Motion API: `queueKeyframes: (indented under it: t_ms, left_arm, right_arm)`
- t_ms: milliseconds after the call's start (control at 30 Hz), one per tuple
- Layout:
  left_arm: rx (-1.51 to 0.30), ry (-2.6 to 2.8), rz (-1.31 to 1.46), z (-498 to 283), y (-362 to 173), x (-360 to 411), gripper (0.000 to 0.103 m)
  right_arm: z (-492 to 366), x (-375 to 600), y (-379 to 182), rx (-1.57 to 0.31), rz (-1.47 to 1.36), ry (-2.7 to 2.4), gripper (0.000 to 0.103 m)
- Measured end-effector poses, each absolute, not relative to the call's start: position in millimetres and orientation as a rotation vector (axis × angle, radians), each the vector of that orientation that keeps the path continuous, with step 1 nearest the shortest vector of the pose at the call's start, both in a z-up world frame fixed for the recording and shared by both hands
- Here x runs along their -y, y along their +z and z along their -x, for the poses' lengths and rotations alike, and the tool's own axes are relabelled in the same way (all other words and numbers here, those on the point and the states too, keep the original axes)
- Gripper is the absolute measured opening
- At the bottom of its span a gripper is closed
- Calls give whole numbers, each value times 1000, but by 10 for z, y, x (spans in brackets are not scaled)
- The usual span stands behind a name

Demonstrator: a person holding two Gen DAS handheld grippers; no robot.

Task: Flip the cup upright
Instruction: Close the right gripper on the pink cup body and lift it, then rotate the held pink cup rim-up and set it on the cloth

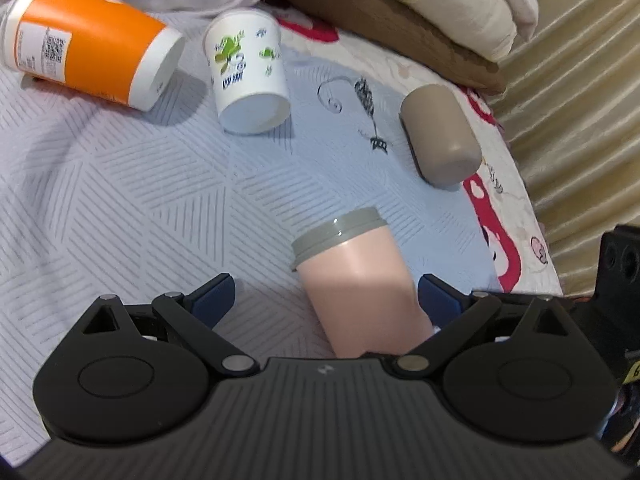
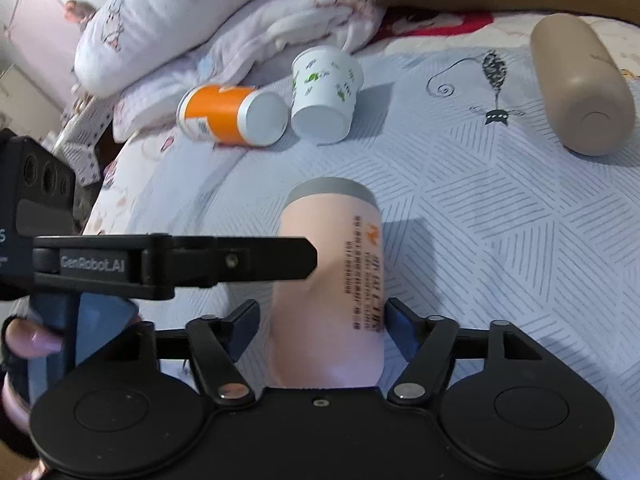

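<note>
Pink tumbler (image 2: 332, 280): smooth matte cylinder with a grey ribbed band at one end, printed text down one side. It sits on the bed between the fingers of both grippers at once; whether it lies on its side or is partly lifted, I cannot tell.

Right gripper (image 2: 320, 320): jaws wide, right pad against or just beside the printed side, left pad clear of the wall. Left gripper (image 1: 326, 296): jaws wide also, right pad at the tumbler's edge, left pad well apart from it. Neither has a clamp on it.

Risks, as judged from here:
- Slick rounded wall; closing off-centre could squirt the tumbler out or roll it away.
- Quilted bedspread (image 2: 500, 240) is soft and ridged, so an upright tumbler may lean or topple on release.
- Two grippers crowd the same body; their fingers could collide.

Further out:
- White paper cup with green print (image 2: 324, 96), on its side.
- Orange paper cup (image 2: 228, 114), on its side, just beside the white one.
- Taupe bottle (image 2: 580, 84), rounded, lying well apart to the right.
- Folded bedding (image 2: 224, 20) behind the paper cups.
</note>
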State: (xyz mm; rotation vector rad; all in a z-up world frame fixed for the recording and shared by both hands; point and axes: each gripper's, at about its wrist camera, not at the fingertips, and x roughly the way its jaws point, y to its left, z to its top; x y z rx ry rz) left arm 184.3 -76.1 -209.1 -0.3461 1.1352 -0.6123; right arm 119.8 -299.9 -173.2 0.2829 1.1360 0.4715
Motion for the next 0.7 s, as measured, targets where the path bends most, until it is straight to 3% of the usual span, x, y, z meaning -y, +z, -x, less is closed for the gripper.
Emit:
queueKeyframes:
  t_ms: [167,200,233,333,533,700]
  left_arm:
    - [-1159,-638,372,-1861,-2164,808,94]
    - [-1155,-645,379,-1861,-2173,821,91]
    - [-1152,-649,398,-1858,-2178,827,84]
    - [-1147,-681,409,-1825,-2149,883,68]
    - [-1081,-679,325,-1682,-2006,944,68]
    - [-925,-690,140,-1429,-1764,977,64]
  right_arm:
    - [-1237,3041,-1765,-1118,-289,488,76]
    - [-1230,3047,-1770,-1110,-291,486,76]
    - [-1223,3057,-1764,-1097,-294,473,67]
    - [-1182,3113,-1772,-1078,-325,457,67]
    - [-1063,3043,-1715,-1019,-245,482,67]
    - [-950,2850,-1584,-931,-93,503,67]
